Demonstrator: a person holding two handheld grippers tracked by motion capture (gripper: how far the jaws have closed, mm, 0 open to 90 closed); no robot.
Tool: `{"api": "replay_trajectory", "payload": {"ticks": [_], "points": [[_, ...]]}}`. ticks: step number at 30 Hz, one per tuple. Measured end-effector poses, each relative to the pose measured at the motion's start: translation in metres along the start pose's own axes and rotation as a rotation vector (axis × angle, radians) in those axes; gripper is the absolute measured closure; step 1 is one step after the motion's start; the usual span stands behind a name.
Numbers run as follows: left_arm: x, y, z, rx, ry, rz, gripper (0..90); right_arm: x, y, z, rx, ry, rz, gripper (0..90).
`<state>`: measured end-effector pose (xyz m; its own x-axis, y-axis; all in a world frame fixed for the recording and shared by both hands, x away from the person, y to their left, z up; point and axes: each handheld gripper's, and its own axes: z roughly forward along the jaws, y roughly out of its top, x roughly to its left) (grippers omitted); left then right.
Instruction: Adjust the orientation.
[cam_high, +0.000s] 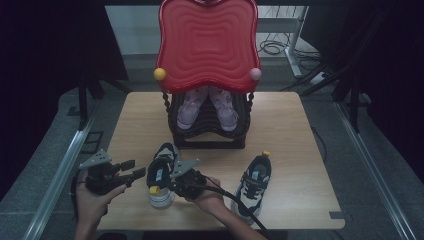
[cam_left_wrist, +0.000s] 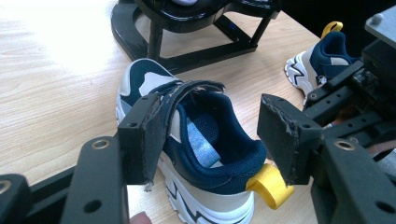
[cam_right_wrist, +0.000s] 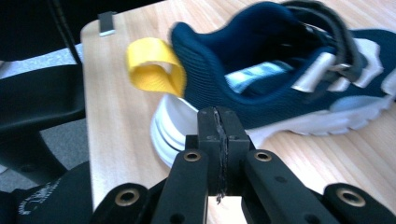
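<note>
A navy and white sneaker (cam_high: 161, 175) with a yellow heel loop (cam_left_wrist: 270, 185) stands on the wooden table (cam_high: 290, 130) near its front edge. My left gripper (cam_high: 134, 169) is just left of it, jaws wide open. In the left gripper view the shoe (cam_left_wrist: 205, 140) shows between the open pads (cam_left_wrist: 144, 140), and I see no squeeze on it. My right gripper (cam_high: 171, 180) sits against the shoe's right side. Its jaws are shut pad to pad (cam_right_wrist: 218, 122) with nothing between them, right in front of the sole (cam_right_wrist: 177, 135).
A second matching sneaker (cam_high: 255, 182) lies to the right on the table. At the back middle stands a black shoe rack (cam_high: 207, 135) with a red wavy top (cam_high: 207, 45), and a pair of lilac shoes (cam_high: 207, 107) rests on its shelf. Metal rails run along both table sides.
</note>
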<state>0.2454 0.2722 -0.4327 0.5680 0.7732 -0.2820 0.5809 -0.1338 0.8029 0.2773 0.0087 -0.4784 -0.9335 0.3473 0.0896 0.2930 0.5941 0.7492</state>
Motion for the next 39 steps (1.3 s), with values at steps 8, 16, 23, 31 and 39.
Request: {"api": "replay_trajectory", "payload": {"ticks": [8, 16, 23, 31, 39], "points": [[0.001, 0.000, -0.001, 0.001, 0.000, 0.003, 41.0, -0.002, -0.001, 0.016, 0.019, 0.017, 0.002, 89.6], [0.005, -0.001, -0.006, -0.012, 0.011, -0.008, 41.0, 0.005, 0.010, 0.031, 0.016, 0.044, -0.025, 89.7], [0.009, -0.001, -0.010, -0.016, 0.018, -0.016, 41.0, 0.009, 0.019, 0.043, 0.015, 0.058, -0.032, 89.7], [0.012, -0.002, -0.011, -0.019, 0.025, -0.024, 41.0, 0.009, 0.024, 0.053, 0.002, 0.072, -0.025, 89.6], [0.014, -0.003, -0.011, -0.013, 0.025, -0.024, 41.0, 0.010, 0.028, 0.059, -0.009, 0.084, -0.011, 89.6]]}}
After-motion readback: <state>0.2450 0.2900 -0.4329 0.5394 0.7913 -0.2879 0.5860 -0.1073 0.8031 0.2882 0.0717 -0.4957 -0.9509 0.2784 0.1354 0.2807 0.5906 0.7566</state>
